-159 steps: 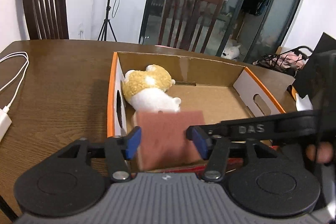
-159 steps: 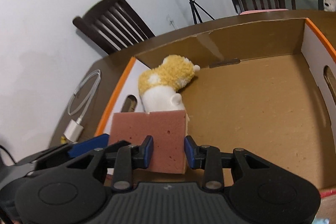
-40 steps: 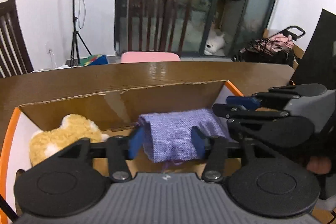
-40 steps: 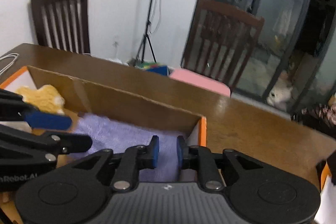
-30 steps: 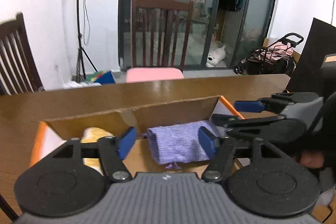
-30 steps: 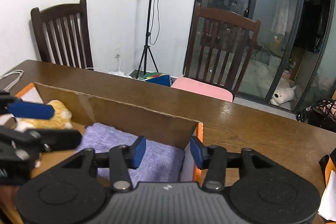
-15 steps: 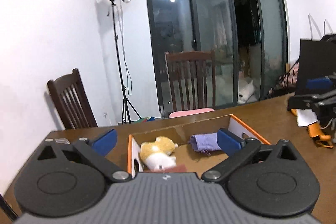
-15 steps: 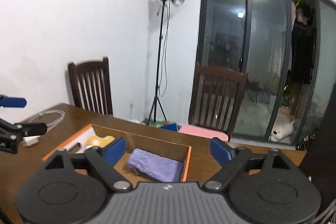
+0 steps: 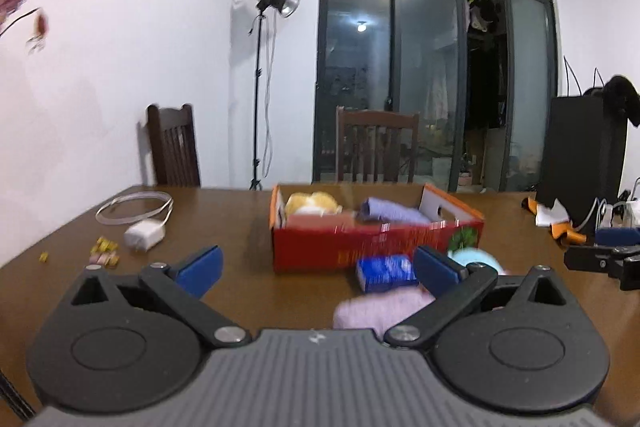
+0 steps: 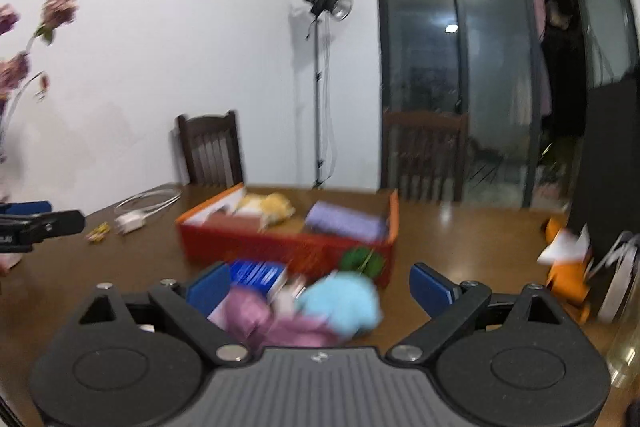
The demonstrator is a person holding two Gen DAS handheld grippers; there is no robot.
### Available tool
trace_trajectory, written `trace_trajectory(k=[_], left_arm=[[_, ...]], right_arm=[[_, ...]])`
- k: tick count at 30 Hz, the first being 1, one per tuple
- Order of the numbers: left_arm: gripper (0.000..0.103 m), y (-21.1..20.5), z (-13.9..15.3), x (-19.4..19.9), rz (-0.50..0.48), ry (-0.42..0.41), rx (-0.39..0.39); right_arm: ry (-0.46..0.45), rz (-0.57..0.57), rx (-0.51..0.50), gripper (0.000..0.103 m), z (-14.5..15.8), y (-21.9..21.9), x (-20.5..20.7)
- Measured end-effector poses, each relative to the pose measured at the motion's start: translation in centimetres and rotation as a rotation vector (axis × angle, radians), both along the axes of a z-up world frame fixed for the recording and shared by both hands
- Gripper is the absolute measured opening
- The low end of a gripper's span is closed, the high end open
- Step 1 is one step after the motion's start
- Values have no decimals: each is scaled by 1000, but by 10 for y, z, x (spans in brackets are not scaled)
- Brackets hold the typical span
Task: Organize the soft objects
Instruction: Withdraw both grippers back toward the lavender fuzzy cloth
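Only right wrist view shows green item point(image 10: 362, 259).

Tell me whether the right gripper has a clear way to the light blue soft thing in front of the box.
Probably yes. The right gripper, its jaws opening with nothing held, faces the light blue soft thing, which lies on the table just ahead, against a pink cloth; nothing stands between.

Nothing here can be read: the print on the red box point(image 9: 376, 247) and on the blue packet point(image 9: 386, 271) is too blurred to make out.
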State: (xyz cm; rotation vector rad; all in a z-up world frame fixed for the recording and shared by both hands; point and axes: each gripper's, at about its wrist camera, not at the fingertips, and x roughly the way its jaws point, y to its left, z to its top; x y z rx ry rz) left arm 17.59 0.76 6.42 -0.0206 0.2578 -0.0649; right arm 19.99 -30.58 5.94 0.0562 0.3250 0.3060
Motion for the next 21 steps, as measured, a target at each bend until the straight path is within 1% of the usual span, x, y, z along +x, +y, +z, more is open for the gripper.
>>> trace_trajectory(k=[3,5,7,9,12,16,19,21], left_arm=[[103,4,-18,-21,-14,50,-11],[103,6,-28,-24,-17,95,-14],[103,10,-32,-25,-7,114,-29],[103,11,-31,-21,-2,115,-48],[103,11,-30,-13,-1,117,-72],[103,0,-32,6,-22,139,-57],[103,-7,-35,20,-41,152,-55],[103,-11,-38,29,-52,163,-63]], right_arm=[[49,12,88,96,-25,3,-25],[73,29,76,96,-35,5,-32],[67,12,27,96,-38,9,-36],[67,-28,18,96,-38,7,-31],[91,-57,68,96,-40,-2,-20],[121,-85,69,96,-47,-6,-4],[151,-75,86,94,-50,-7,7],[163,-29,107,88,-49,-4,14]])
